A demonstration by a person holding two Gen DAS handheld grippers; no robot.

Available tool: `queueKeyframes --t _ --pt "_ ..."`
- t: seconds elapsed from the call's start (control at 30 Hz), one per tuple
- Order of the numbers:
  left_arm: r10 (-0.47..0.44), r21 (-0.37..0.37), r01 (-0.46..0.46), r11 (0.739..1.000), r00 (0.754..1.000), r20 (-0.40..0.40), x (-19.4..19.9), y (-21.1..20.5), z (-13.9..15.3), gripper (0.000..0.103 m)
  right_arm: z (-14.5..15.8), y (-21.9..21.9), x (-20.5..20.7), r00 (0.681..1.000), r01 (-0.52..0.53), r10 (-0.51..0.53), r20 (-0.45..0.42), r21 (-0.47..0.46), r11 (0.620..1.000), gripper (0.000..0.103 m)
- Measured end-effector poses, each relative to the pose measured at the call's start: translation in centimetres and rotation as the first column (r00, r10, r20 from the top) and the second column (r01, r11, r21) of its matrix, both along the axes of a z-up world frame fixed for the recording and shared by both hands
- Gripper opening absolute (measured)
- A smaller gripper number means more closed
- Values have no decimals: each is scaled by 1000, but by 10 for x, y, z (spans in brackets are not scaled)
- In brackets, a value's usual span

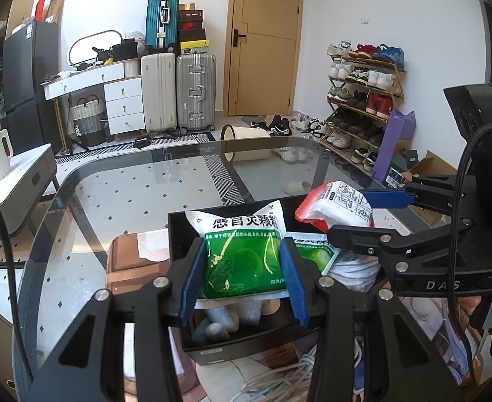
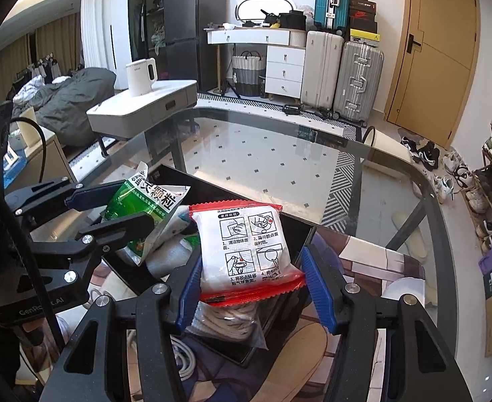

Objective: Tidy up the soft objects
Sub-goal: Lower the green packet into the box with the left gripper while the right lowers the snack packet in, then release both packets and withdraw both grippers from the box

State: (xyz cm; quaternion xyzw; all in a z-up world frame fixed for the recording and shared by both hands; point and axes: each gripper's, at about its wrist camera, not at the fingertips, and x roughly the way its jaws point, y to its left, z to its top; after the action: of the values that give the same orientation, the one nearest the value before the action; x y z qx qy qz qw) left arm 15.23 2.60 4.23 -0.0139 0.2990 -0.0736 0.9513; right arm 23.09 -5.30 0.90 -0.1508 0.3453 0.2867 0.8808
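My left gripper (image 1: 242,281) is shut on a green and white sachet (image 1: 242,254), held above a black box (image 1: 179,234) on the glass table. In the right wrist view that same sachet (image 2: 145,207) shows at the left between blue pads. My right gripper (image 2: 252,288) is shut on a white packet with red edges (image 2: 249,251), also over the black box (image 2: 296,231). The left wrist view shows that packet (image 1: 336,207) at the right, beyond a second green sachet (image 1: 316,251) lying in the box. Grey and white soft items fill the box bottom.
A printed mat (image 2: 363,261) lies under the box, with a coil of white cable (image 1: 286,378) on it at the near side. The glass table (image 1: 128,194) stretches away ahead. A white side table with a kettle (image 2: 142,77) stands to the left. Suitcases, a door and a shoe rack line the far wall.
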Motion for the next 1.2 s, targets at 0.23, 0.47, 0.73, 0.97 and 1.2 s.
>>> queueKeyframes --t 0.23,0.47,0.73,0.97,1.2 --pt "2 20 -2 1000 1000 -17 7 -5 -7 44 -8 6 8 1000 -6 6 6 -44 999 58" --pt "0 32 1 999 1000 -31 11 -8 -12 44 -8 11 7 999 -29 31 24 -80 996 58" --pt "0 46 2 999 999 -32 13 -8 -14 44 -16 21 10 997 -76 77 6 -122 990 58" --pt "-1 64 3 998 1000 -29 13 -9 -15 44 -21 22 19 996 -89 87 -18 -130 988 58" --pt "9 11 -8 1000 999 -33 5 -4 -10 56 -7 9 12 995 -57 65 76 -97 994 74"
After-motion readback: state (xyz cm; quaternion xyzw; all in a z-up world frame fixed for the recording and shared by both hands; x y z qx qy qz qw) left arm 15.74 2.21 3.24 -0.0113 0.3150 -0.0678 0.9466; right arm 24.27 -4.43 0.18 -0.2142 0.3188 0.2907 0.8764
